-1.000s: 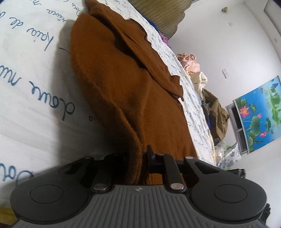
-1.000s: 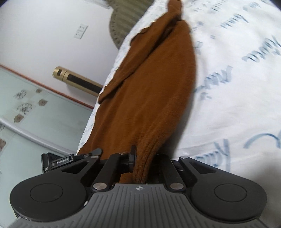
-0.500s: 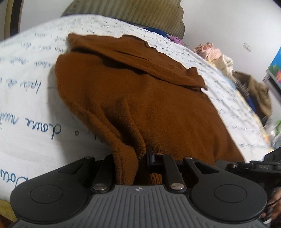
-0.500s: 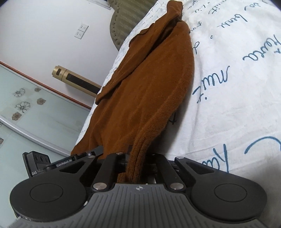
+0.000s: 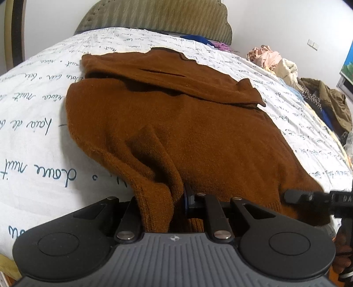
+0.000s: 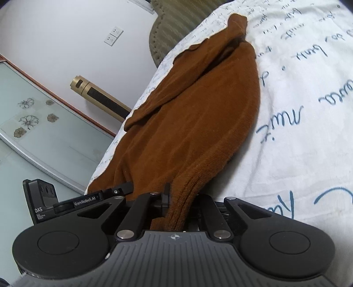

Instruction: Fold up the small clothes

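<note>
A brown knitted sweater point(image 5: 187, 123) lies spread on a white bedsheet point(image 5: 33, 141) printed with blue handwriting. One sleeve is folded across its far part. My left gripper point(image 5: 167, 203) is shut on the sweater's near hem at its left corner. In the right wrist view the same sweater point(image 6: 198, 114) stretches away from me, and my right gripper point(image 6: 178, 203) is shut on its near hem at the other corner. The right gripper's tip point(image 5: 308, 196) shows at the left wrist view's right edge.
A padded olive headboard point(image 5: 158, 15) stands at the bed's far end. A pile of other clothes point(image 5: 286, 68) sits at the bed's right side. A gold and black cylinder point(image 6: 99, 97) and a glass panel point(image 6: 44, 132) are beyond the bed's edge.
The left gripper has swung round with the hem, so the sweater now lies flatter and wider in its view. The right gripper has kept its hold and shifted only slightly.
</note>
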`<action>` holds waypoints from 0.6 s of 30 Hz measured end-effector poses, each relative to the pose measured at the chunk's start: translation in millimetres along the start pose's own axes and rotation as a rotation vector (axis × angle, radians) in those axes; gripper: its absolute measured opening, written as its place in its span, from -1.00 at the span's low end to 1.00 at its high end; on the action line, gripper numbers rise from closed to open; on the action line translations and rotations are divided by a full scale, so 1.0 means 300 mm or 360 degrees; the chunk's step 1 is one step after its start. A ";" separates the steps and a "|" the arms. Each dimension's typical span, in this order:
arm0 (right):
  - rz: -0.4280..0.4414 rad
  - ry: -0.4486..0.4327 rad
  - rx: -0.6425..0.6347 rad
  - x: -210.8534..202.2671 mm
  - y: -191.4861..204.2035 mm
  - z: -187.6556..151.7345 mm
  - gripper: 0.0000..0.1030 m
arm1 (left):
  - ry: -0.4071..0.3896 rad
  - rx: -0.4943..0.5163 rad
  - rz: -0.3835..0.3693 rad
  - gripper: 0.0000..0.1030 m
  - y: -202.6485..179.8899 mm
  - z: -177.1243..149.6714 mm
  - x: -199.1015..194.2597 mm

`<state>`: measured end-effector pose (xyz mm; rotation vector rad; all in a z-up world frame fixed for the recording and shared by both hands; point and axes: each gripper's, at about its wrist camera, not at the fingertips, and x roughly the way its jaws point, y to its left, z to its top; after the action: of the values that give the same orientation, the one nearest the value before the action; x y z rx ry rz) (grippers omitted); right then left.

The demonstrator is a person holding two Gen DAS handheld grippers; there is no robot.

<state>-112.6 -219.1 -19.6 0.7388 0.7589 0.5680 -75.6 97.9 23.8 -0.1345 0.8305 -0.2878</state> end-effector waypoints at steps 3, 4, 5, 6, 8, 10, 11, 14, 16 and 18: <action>0.0000 -0.0035 0.0004 -0.001 -0.007 0.027 -0.83 | -0.0007 0.0017 0.0026 -0.71 -0.011 0.009 0.008; -0.0012 -0.0043 0.0000 0.002 -0.004 0.037 -0.83 | -0.0008 0.0023 0.0034 -0.71 -0.016 0.014 0.013; -0.0016 -0.0045 -0.0008 0.008 -0.002 0.048 -0.83 | -0.0010 0.0027 0.0039 -0.71 -0.017 0.018 0.017; -0.0021 -0.0047 -0.0014 0.012 0.000 0.056 -0.83 | -0.0010 0.0026 0.0041 -0.71 -0.017 0.024 0.021; -0.0030 -0.0050 -0.0028 0.021 0.007 0.072 -0.83 | -0.0010 0.0020 0.0043 -0.71 -0.013 0.035 0.028; -0.0047 -0.0060 -0.0043 0.028 0.012 0.083 -0.83 | -0.0008 0.0023 0.0048 -0.71 -0.010 0.047 0.039; -0.0059 -0.0066 -0.0048 0.032 0.012 0.089 -0.83 | -0.0007 0.0025 0.0051 -0.71 -0.009 0.053 0.044; -0.0107 -0.0085 -0.0041 0.044 0.000 0.113 -0.84 | -0.0002 0.0009 0.0045 -0.71 0.001 0.076 0.062; -0.0128 -0.0091 -0.0029 0.054 -0.011 0.128 -0.84 | 0.0007 -0.0037 0.0020 -0.71 0.022 0.093 0.073; -0.0154 -0.0086 -0.0017 0.067 -0.020 0.142 -0.85 | 0.0017 -0.0087 -0.0019 -0.71 0.051 0.110 0.082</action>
<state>-66.2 -225.4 -10.8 0.7014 0.7367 0.4624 -32.4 105.1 25.1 -0.1895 0.8486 -0.2774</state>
